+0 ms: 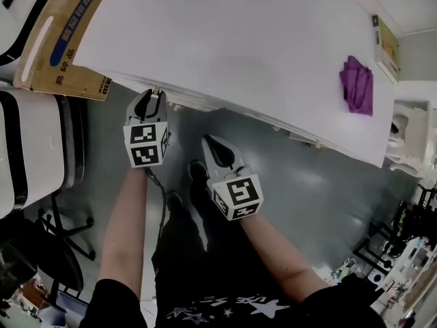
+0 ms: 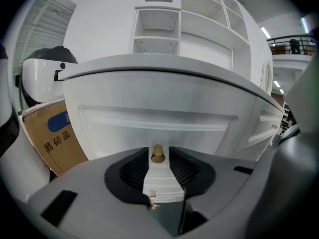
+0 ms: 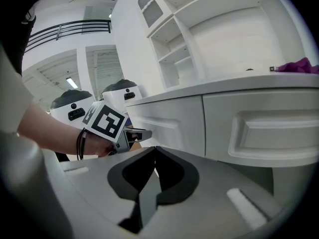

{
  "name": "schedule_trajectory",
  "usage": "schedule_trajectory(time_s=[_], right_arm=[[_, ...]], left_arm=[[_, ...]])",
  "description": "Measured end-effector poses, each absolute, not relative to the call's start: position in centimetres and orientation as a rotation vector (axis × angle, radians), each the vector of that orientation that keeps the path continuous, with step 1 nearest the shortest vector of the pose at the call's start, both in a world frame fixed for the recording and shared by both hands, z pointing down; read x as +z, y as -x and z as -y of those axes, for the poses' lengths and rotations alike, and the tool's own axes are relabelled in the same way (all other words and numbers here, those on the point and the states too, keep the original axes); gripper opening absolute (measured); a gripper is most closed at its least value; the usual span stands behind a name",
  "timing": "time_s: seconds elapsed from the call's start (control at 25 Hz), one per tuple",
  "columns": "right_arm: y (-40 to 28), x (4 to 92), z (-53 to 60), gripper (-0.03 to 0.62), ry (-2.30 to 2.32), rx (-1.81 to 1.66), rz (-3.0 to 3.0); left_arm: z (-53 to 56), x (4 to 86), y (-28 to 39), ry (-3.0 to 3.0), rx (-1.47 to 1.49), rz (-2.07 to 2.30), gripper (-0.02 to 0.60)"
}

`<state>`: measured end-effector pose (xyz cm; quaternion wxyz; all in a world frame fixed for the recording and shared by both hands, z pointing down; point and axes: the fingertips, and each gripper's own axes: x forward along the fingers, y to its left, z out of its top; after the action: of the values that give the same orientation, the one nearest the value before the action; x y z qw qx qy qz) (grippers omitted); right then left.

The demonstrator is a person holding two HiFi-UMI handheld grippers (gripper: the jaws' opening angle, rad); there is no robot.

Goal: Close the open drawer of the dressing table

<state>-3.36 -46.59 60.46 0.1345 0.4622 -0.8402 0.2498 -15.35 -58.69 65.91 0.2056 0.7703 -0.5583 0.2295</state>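
The white dressing table point(image 1: 239, 53) fills the top of the head view. My left gripper point(image 1: 153, 96) is at its front edge, up against the left drawer front point(image 2: 159, 121). In the left gripper view the drawer's small brass knob point(image 2: 158, 153) sits between the fingertips of the left gripper point(image 2: 158, 151), which looks open with a slight gap on each side of the knob. The drawer front lies close under the tabletop's edge. My right gripper point(image 1: 208, 141) hangs lower, away from the table, shut and empty point(image 3: 155, 151). It looks at the left gripper point(image 3: 137, 132).
A purple cloth point(image 1: 357, 84) lies on the tabletop at the right. A cardboard box point(image 1: 65, 33) leans at the table's left end, beside white machines point(image 1: 27, 149) and a chair base point(image 1: 68, 231). Another drawer front point(image 3: 269, 128) is to the right. Open shelves point(image 2: 199, 24) rise behind.
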Motion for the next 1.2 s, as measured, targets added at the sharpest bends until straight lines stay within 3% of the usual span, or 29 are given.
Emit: schedule_trajectory(time_s=[0.08, 0.24, 1.2], right_arm=[[3.6, 60.0, 46.4, 0.003, -1.356, 0.707, 2.437], [3.9, 59.0, 45.7, 0.003, -1.397, 0.686, 2.437], [7.7, 47.3, 34.6, 0.003, -1.595, 0.554, 2.458]], left_arm=[[58.5, 65.4, 15.3, -2.165, 0.605, 1.537, 0.174], [57.1, 64.5, 15.3, -2.191, 0.595, 1.499, 0.22], [37.7, 47.5, 20.0, -2.305, 0.267, 1.387, 0.219]])
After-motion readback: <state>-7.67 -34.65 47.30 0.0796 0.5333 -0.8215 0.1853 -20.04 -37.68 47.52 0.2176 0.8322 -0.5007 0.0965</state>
